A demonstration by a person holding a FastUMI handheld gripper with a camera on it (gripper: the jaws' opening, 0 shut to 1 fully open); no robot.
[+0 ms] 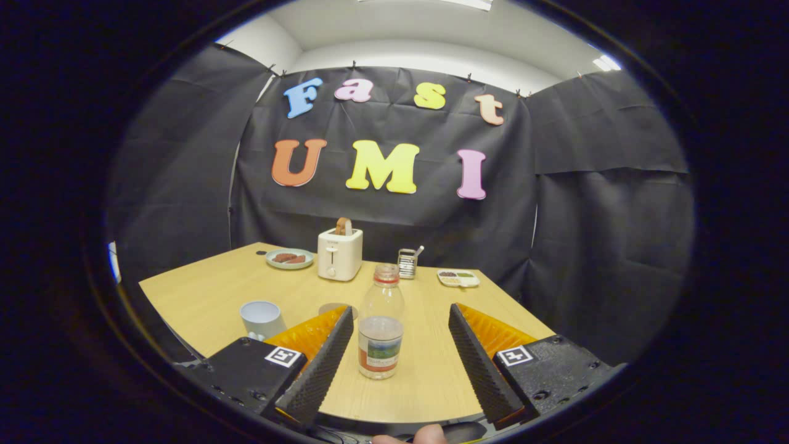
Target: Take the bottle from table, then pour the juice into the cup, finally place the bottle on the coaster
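The gripper [400,320] stands spread wide — bottle [381,327] upright between its fingers, neither touching.

Staged booth: black cloth walls [585,203], wooden table [203,296] with toaster [339,253], plate [289,258].

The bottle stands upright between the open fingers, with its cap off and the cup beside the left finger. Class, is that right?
Not quite. The gripper view shows the bottle upright between the open fingers with its red cap on, not off. The cup is indeed beside the left finger.
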